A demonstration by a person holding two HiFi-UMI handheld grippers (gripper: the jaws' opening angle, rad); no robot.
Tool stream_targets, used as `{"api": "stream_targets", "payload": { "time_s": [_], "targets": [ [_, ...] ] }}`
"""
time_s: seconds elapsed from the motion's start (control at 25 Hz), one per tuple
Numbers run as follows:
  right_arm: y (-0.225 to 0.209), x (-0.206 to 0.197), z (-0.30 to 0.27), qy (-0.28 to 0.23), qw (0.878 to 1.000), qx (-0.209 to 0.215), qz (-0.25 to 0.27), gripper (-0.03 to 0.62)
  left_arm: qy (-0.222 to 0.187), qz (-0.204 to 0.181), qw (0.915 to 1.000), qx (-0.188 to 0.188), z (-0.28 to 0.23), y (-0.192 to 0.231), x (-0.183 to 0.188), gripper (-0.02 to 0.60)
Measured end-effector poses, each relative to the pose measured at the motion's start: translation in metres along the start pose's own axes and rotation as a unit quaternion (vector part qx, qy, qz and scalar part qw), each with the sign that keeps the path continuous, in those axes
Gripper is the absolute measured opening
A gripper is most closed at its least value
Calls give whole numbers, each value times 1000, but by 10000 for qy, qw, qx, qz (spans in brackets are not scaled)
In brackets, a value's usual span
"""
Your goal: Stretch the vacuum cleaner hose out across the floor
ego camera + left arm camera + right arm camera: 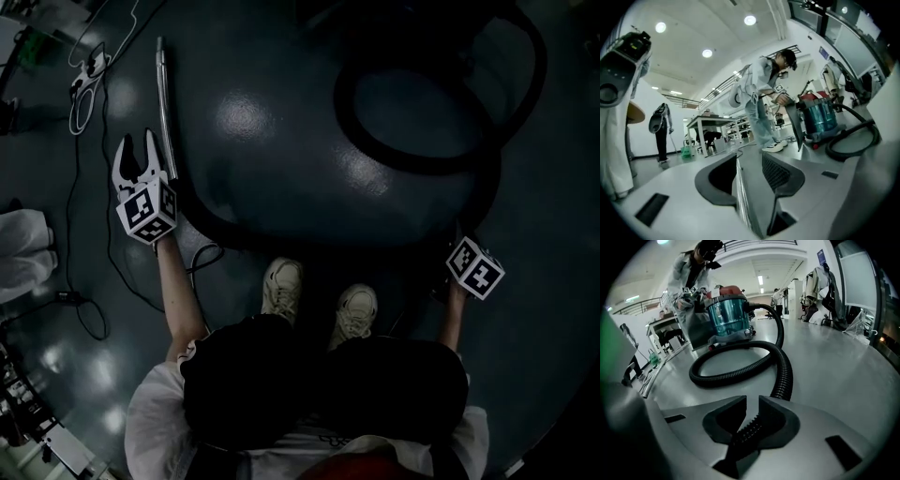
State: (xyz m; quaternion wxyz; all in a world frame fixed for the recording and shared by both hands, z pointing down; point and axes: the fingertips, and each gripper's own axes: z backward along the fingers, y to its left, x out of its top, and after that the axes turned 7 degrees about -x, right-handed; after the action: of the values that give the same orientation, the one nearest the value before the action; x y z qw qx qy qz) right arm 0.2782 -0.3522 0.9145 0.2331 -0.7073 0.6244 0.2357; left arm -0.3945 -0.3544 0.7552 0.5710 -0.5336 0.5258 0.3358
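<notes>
Hose (786,373) pinched in right gripper (753,401) jaws.

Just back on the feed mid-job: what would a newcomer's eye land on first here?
The black corrugated hose grabs the eye: it lies in a big loop on the floor, leading to the teal vacuum cleaner. The right gripper is clamped on its near stretch, while the left gripper, jaws apart, hovers at the chrome wand, far left.
</notes>
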Motion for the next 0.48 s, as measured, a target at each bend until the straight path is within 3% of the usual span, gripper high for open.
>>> {"api": "stream_targets", "payload": {
  "time_s": [0.12, 0.24, 0.48],
  "targets": [
    [11, 7, -3, -140, 9996, 239, 37, 80, 9, -509, 9972, -539, -12, -45, 8, 176],
    [10, 18, -2, -253, 9994, 230, 47, 80, -86, -541, 9911, -1217, -16, -98, 13, 176],
    [-29, 49, -4, -427, 9987, -226, -148, 80, -125, -762, 9629, -2587, -15, -206, 13, 176]
  ]
}}
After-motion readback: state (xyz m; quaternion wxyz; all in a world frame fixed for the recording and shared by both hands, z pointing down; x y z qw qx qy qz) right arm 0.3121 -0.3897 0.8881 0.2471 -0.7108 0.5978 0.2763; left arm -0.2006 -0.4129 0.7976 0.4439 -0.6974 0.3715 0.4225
